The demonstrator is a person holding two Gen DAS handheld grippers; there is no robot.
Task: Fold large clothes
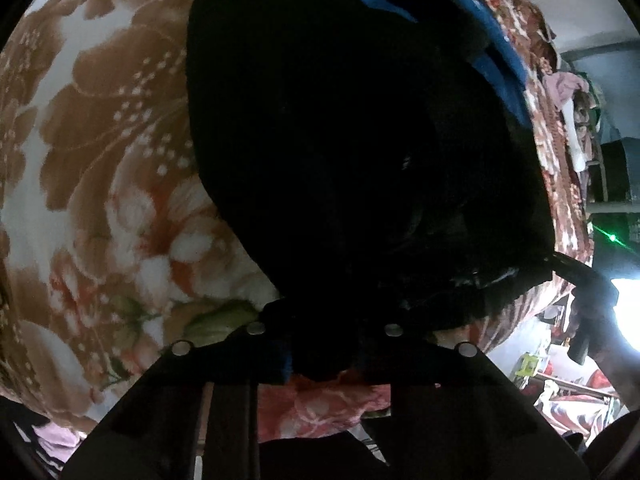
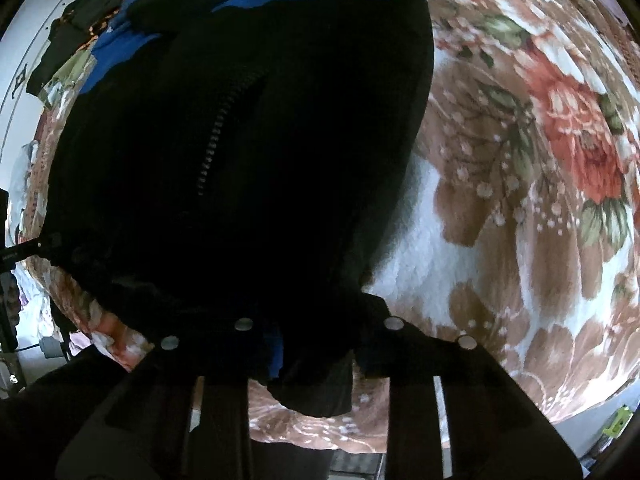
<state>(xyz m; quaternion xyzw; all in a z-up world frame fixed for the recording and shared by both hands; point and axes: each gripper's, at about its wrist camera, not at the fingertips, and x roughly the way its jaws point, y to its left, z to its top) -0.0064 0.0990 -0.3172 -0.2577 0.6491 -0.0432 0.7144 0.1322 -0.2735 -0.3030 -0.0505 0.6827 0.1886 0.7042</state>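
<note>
A large black garment point(image 1: 340, 140) with blue panels point(image 1: 500, 52) and a zipper point(image 2: 212, 144) lies on a floral blanket point(image 1: 100, 140). My left gripper point(image 1: 324, 356) is shut on the garment's near hem, black cloth bunched between its fingers. My right gripper point(image 2: 316, 360) is likewise shut on the near hem of the same garment point(image 2: 240, 160), with black and blue cloth hanging between its fingers. The fingertips of both are hidden in the dark cloth. The right gripper also shows at the far right of the left wrist view point(image 1: 588, 300).
The brown, white and red floral blanket point(image 2: 520, 200) covers the bed under the garment. Piled clothes point(image 2: 76, 52) lie at the far side. Shelves with cloth point(image 1: 576, 128) and floor clutter point(image 1: 560, 380) stand beyond the bed edge.
</note>
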